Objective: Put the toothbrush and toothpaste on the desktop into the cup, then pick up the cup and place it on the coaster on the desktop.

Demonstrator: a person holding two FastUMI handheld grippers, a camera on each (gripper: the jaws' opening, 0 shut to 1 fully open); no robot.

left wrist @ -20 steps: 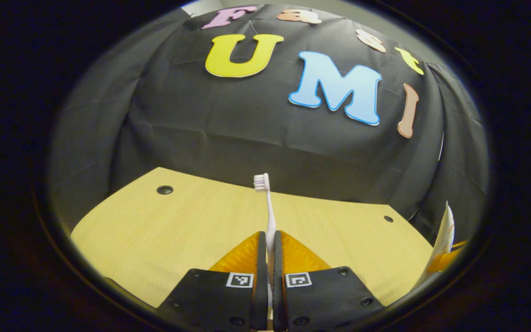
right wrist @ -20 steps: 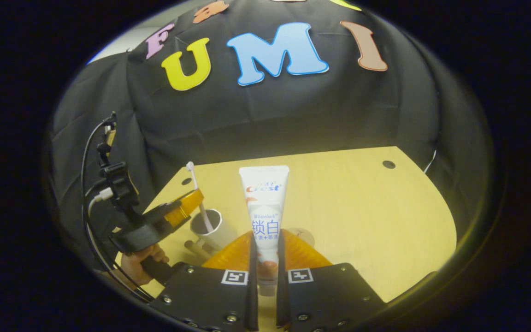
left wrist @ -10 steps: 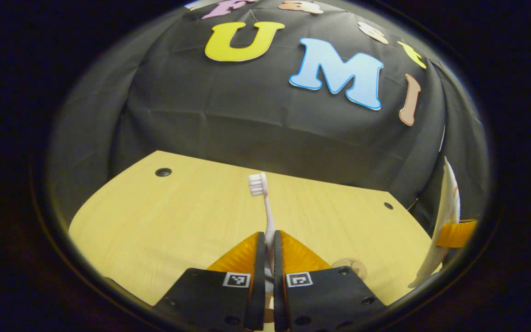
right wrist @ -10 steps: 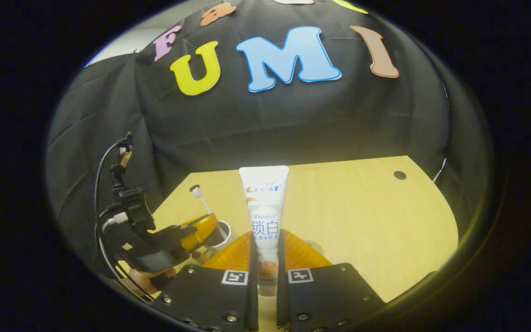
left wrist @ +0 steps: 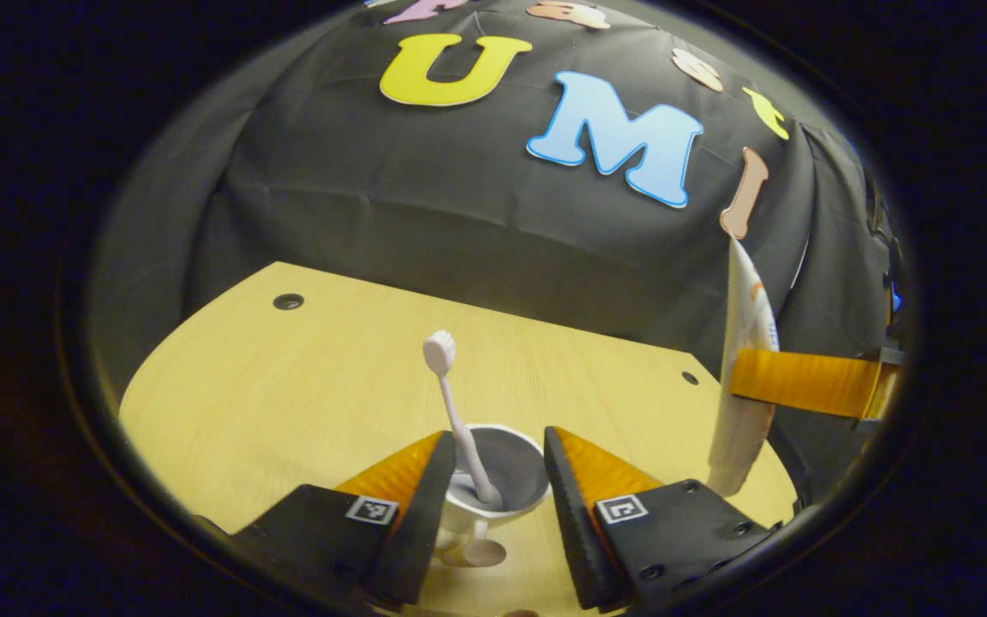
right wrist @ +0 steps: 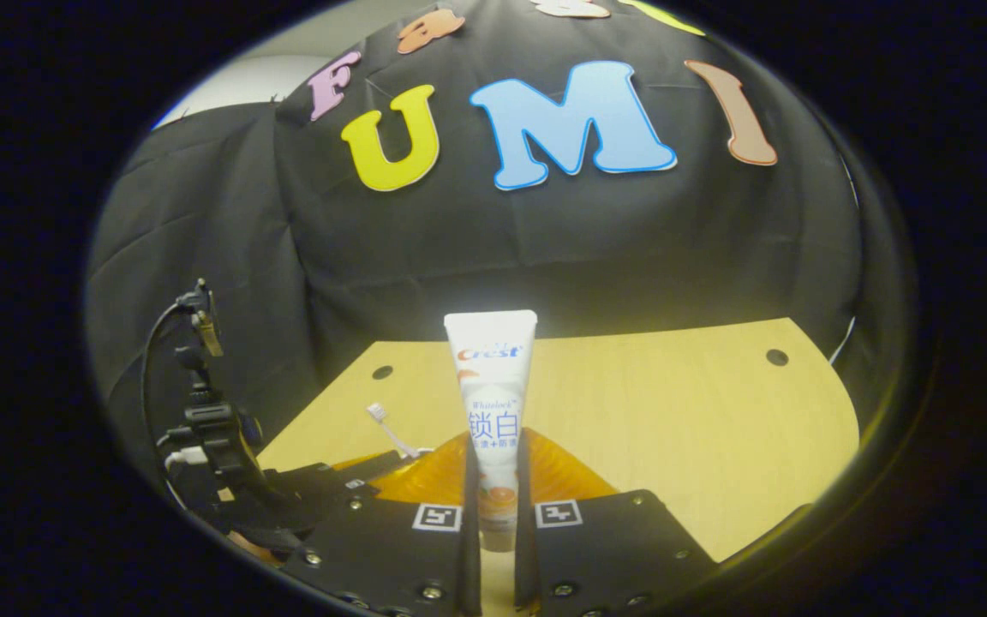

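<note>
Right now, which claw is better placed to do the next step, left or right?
Right. The right claw grips the toothpaste, not yet in the cup. The left claw stands open around the cup, where the toothbrush stands.

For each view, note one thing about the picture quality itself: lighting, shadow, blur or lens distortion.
Left gripper view: the fisheye bends the desktop edge into a curve, and the cup interior lies in shade around the toothbrush. Right gripper view: light falls brightest on the toothpaste and fades toward the sides, leaving the left gripper dim.
</note>
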